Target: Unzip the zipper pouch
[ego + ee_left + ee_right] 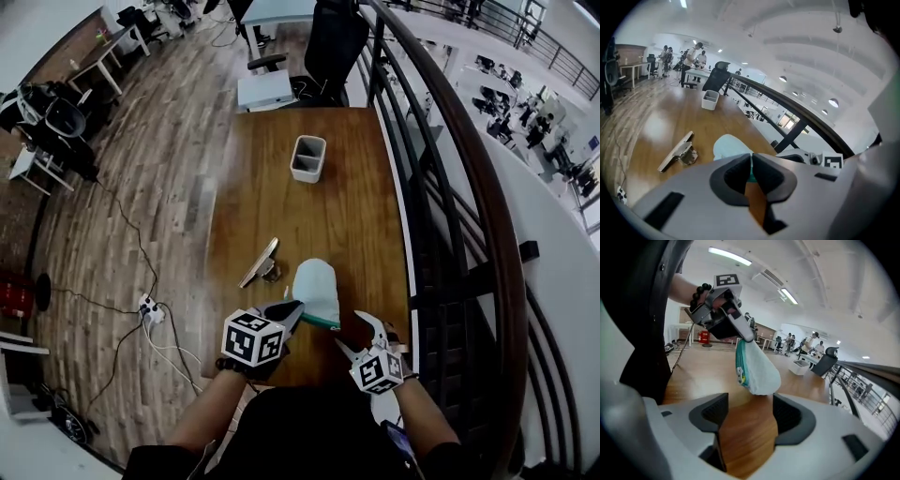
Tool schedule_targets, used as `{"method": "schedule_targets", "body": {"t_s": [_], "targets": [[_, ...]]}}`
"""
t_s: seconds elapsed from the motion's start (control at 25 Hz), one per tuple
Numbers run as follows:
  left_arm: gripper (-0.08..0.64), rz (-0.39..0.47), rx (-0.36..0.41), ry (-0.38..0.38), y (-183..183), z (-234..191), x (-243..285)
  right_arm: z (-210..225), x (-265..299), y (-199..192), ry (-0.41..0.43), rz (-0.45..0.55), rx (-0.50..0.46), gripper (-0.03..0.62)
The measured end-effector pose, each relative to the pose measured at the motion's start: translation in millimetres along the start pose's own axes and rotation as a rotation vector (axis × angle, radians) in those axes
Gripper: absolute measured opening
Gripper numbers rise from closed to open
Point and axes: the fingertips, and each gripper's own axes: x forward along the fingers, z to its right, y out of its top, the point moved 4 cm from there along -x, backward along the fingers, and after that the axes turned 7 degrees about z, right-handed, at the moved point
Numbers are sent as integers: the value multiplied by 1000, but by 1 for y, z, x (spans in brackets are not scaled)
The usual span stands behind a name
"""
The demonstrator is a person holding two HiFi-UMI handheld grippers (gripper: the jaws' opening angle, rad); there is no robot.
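A pale mint zipper pouch (317, 289) with a teal zipper edge hangs above the wooden table (356, 216) near its front edge. My left gripper (292, 307) is shut on the pouch's teal edge at one end. In the left gripper view the jaws (751, 171) pinch that teal strip, and the pouch (731, 145) shows beyond them. In the right gripper view the pouch (757, 369) dangles from the left gripper (740, 333), its zipper pull (739, 377) facing me. My right gripper (359, 335) is open just right of the pouch, with nothing between its jaws (750, 416).
A white bin (307, 157) stands at the table's far middle. A metal clip-like tool (260, 263) lies left of the pouch. A dark railing (441, 187) runs along the table's right side, and an office chair (333, 42) stands behind the far edge.
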Motion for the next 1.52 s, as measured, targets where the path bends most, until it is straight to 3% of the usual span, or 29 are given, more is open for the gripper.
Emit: {"method": "schedule_targets", "body": {"t_s": [0.2,0.44,0.52,0.56,0.72,0.96,1.0,1.32,1.52], "targets": [[25,26,-43,26,-1,-3,-16,-11,34,9,104,19,-125,294],[25,55,-82,66,-1,-20,-35,-12,42,41,130,106,-159,155],[25,84,-107,73,1,-25,-38,-9,44,47,135,114,-180,61],[25,95,-113,79,1,-29,-40,-8,44,49,139,115,-179,55],[25,113,-75,110,-4,-39,-45,-6,36,60,143,135,-100,52],[52,117,-21,87,-6,-40,-52,9,12,80,82,180,13,46],[55,120,-14,86,-5,-41,-52,12,8,82,65,186,24,6],[57,149,-20,12,0,-33,-64,14,-7,84,22,154,79,3],[55,135,1,-150,6,2,-64,15,-14,89,-25,132,61,3]]}}
